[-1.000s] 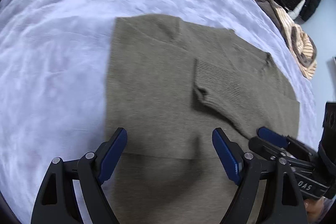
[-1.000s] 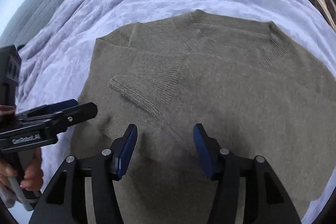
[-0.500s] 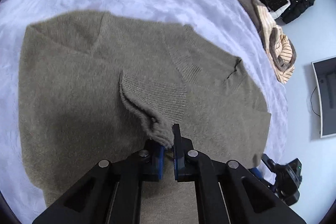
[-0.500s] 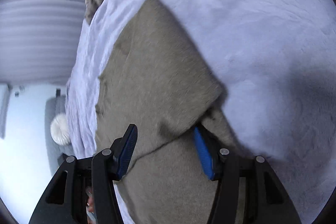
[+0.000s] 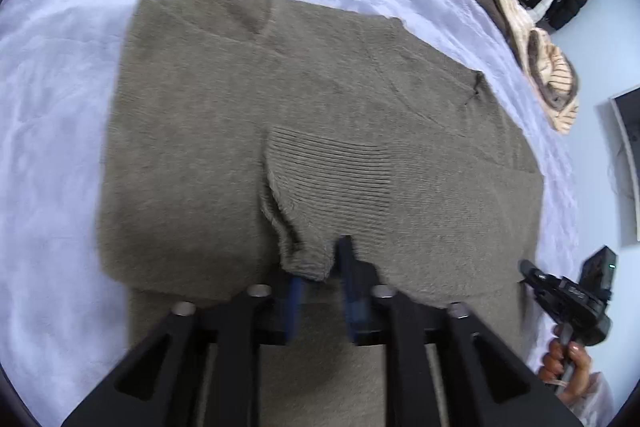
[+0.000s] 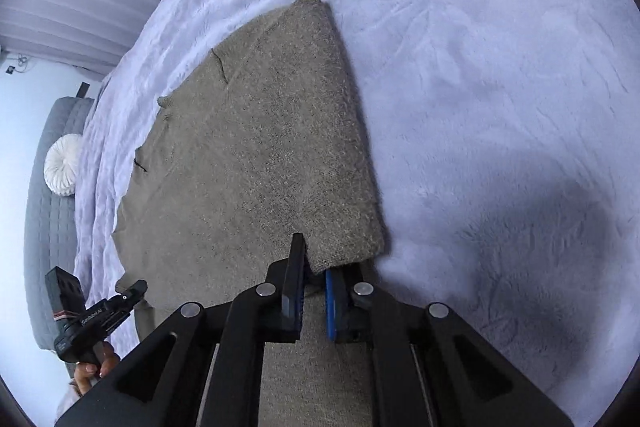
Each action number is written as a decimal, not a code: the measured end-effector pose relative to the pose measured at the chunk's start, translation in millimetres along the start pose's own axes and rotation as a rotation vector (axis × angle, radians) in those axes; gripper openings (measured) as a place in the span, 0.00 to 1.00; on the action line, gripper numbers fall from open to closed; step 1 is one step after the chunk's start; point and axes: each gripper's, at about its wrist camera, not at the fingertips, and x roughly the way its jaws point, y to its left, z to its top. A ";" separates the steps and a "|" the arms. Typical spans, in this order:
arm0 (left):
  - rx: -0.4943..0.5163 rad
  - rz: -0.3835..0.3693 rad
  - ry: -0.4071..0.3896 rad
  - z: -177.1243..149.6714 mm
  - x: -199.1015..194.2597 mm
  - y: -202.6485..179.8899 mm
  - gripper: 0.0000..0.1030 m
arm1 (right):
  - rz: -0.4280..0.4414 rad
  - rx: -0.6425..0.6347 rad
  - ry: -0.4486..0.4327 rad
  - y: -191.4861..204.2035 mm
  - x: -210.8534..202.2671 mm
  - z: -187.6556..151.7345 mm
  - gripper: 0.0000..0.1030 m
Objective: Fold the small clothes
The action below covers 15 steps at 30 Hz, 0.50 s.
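An olive-grey knit sweater lies on a lavender bedspread, sleeves folded in over its body. My left gripper is shut on the ribbed sleeve cuff together with the sweater's near edge, lifted a little. My right gripper is shut on the sweater's near corner at its right edge. The right gripper shows in the left wrist view, and the left gripper in the right wrist view.
A pile of brown, striped and black clothes lies at the bed's far right side. A round white cushion sits on a grey sofa beyond the bed. Bare bedspread lies right of the sweater.
Both grippers were open above the sweater a second ago. The left one closed on the sleeve cuff, then the right one closed on the corner. The near edge is now raised.
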 end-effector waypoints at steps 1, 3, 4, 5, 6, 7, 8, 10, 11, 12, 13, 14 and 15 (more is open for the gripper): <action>0.020 0.048 -0.016 0.2 -5.9 -0.6 0.58 | -0.006 0.007 0.002 -0.9 -5.3 -3.0 0.12; 0.072 0.156 -0.060 0.7 -19.6 -4.1 0.80 | -0.012 0.020 0.001 -6.0 -20.1 -7.8 0.16; 0.094 0.185 -0.091 1.6 -25.7 -5.9 0.80 | -0.027 0.018 -0.010 -5.9 -27.7 -9.7 0.22; 0.110 0.176 -0.091 3.2 -30.6 -5.5 0.80 | -0.043 0.014 -0.025 -4.6 -32.4 -9.9 0.39; 0.110 0.162 -0.087 4.6 -32.9 -3.3 0.80 | -0.050 0.014 -0.049 -7.0 -41.7 -9.4 0.48; 0.102 0.149 -0.083 7.1 -33.7 -1.8 0.80 | -0.031 0.026 -0.078 -12.7 -49.3 -7.3 0.55; 0.096 0.146 -0.080 9.0 -32.5 0.5 0.80 | -0.010 0.048 -0.080 -17.6 -49.4 -3.6 0.55; 0.094 0.160 -0.070 11.8 -24.2 0.5 0.79 | 0.043 0.119 -0.059 -28.4 -41.0 5.4 0.54; 0.094 0.171 -0.068 13.2 -16.1 -5.5 0.80 | 0.091 0.157 -0.041 -35.3 -33.0 10.1 0.50; 0.091 0.189 -0.062 13.8 -10.3 -7.0 0.80 | 0.107 0.184 -0.016 -37.1 -21.8 13.2 0.44; 0.088 0.203 -0.053 13.7 -5.8 -8.1 0.79 | 0.095 0.204 0.013 -36.2 -9.8 15.4 0.21; 0.087 0.214 -0.048 10.7 -3.2 -10.0 0.79 | 0.071 0.205 0.027 -33.1 -2.9 16.7 0.17; 0.086 0.226 -0.050 9.2 -2.2 -10.5 0.79 | 0.055 0.179 0.015 -28.1 -5.1 17.5 0.16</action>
